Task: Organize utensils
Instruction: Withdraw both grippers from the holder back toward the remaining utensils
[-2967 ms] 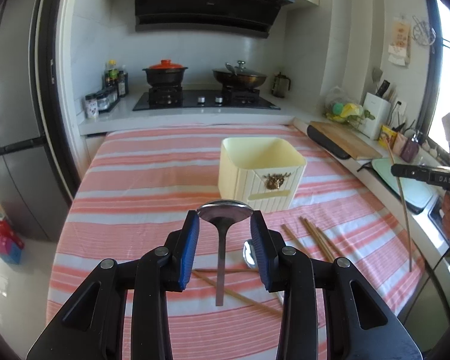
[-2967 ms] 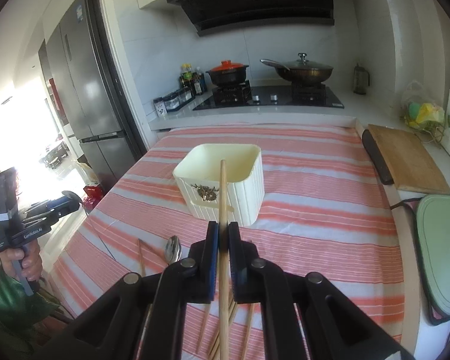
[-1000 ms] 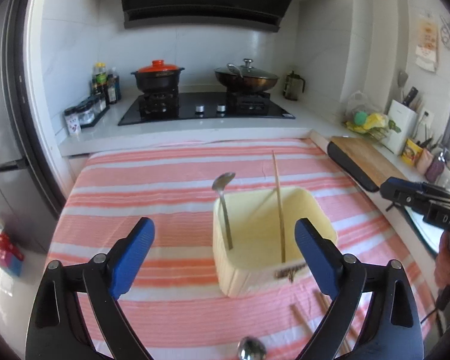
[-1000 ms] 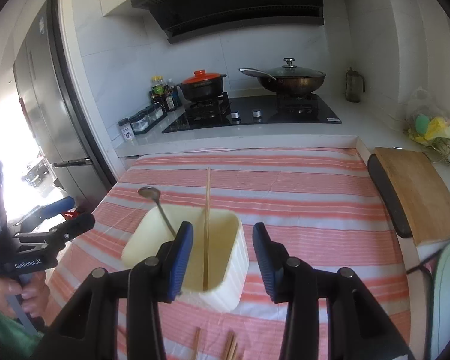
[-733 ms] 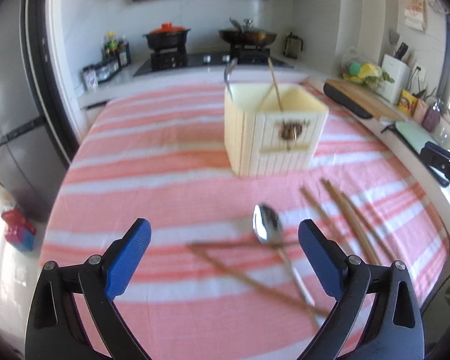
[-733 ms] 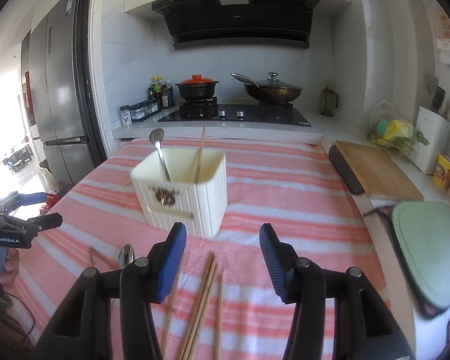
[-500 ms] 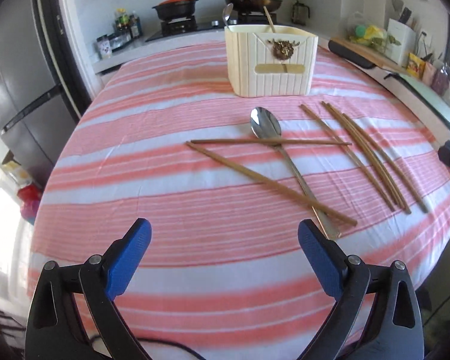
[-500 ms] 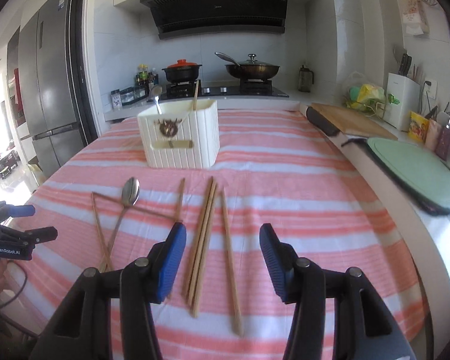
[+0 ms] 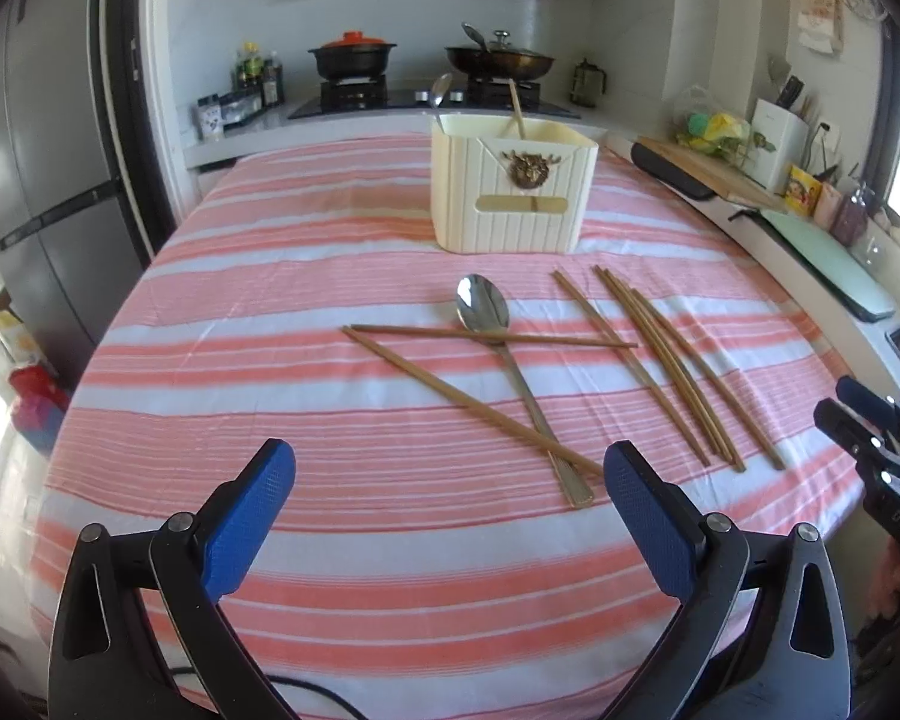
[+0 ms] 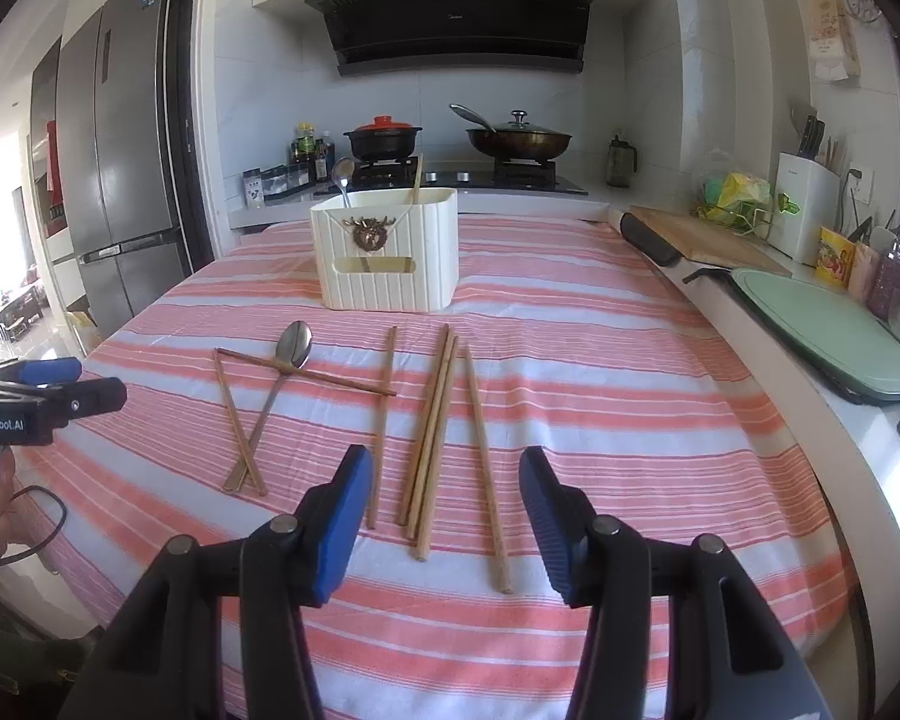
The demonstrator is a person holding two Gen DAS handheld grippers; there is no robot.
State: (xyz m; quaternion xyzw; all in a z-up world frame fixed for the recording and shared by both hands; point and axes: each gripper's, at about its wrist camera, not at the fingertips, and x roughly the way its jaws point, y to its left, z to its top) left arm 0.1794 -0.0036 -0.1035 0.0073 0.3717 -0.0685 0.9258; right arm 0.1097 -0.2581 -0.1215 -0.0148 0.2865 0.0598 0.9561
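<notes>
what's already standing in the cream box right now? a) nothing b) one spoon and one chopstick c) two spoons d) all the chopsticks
b: a spoon and a single chopstick stick up out of the cream box, while another spoon and the remaining chopsticks lie on the striped tablecloth.

The left hand-held gripper (image 9: 449, 483) hangs wide open over the striped surface (image 9: 258, 312), nothing between its pads. Ahead lies a spoon (image 9: 513, 369) crossed by two chopsticks (image 9: 450, 387); four more (image 9: 672, 366) lie right. Behind stands a cream holder (image 9: 513, 204).
</notes>
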